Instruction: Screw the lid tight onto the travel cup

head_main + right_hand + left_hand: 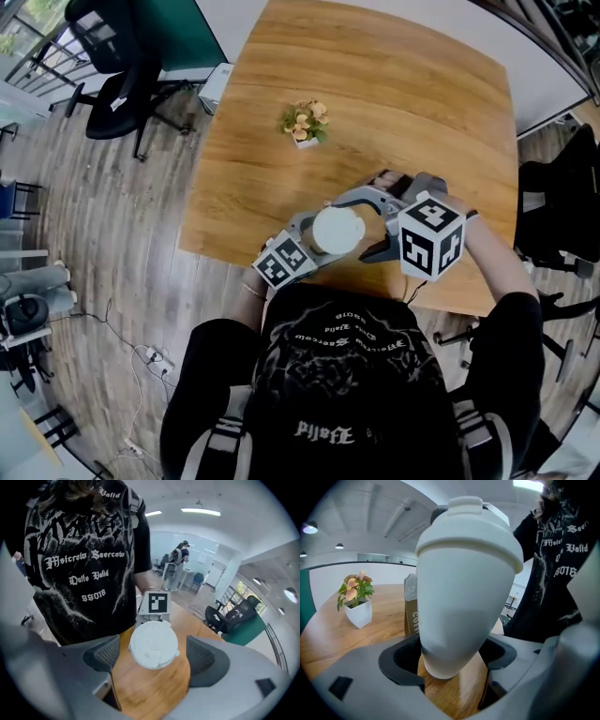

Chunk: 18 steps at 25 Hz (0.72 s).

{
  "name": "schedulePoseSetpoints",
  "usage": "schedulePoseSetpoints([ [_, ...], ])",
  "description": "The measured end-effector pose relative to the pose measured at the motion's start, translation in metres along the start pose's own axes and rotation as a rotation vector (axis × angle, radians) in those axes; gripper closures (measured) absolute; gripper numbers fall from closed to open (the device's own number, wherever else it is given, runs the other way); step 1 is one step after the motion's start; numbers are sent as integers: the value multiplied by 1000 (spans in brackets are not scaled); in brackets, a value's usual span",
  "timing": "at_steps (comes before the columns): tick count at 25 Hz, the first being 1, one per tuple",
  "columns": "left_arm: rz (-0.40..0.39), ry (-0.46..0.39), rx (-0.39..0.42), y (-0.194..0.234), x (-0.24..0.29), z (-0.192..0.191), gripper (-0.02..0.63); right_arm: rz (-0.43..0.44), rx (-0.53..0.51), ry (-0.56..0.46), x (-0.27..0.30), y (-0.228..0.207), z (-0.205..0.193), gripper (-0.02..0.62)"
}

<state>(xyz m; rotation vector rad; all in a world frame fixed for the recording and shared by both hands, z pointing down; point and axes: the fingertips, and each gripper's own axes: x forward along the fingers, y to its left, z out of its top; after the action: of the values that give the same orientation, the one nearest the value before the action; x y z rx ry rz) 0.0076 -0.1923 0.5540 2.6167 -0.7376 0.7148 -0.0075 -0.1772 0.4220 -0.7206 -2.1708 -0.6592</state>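
A white travel cup (464, 602) stands on the wooden table (375, 84) with its white lid (337, 230) on top. My left gripper (449, 660) is shut on the cup's lower part, with black pads (401, 660) at both sides of its base. In the head view its marker cube (284, 261) shows at the lid's near left. My right gripper (153, 654) hangs over the lid (153, 644), open, with a gap between each pad (201, 656) and the lid's rim. From above, its jaws (349, 228) straddle the lid.
A small potted flower (305, 122) stands mid-table, far from the cup. A brown carton (411, 609) sits right behind the cup. The table's near edge (234, 262) runs just below the grippers. Office chairs (122, 84) stand on the floor to the left.
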Motion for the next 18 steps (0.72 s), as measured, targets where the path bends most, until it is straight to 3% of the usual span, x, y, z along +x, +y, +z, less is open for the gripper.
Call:
schedulePoseSetpoints([
  [5,-22,28,20,4,-3,1,213,157,-149,56,23,-7,0,149],
  [9,-32,35,20,5,1,-1,213,271,-138,88,35,-1,-8,181],
  [12,-21,18,10,5,-1,0,213,249,-74,75,36,-2,-6,183],
  [18,9,-26,-13,2,-3,1,213,96,157,26,34,-7,-1,184],
])
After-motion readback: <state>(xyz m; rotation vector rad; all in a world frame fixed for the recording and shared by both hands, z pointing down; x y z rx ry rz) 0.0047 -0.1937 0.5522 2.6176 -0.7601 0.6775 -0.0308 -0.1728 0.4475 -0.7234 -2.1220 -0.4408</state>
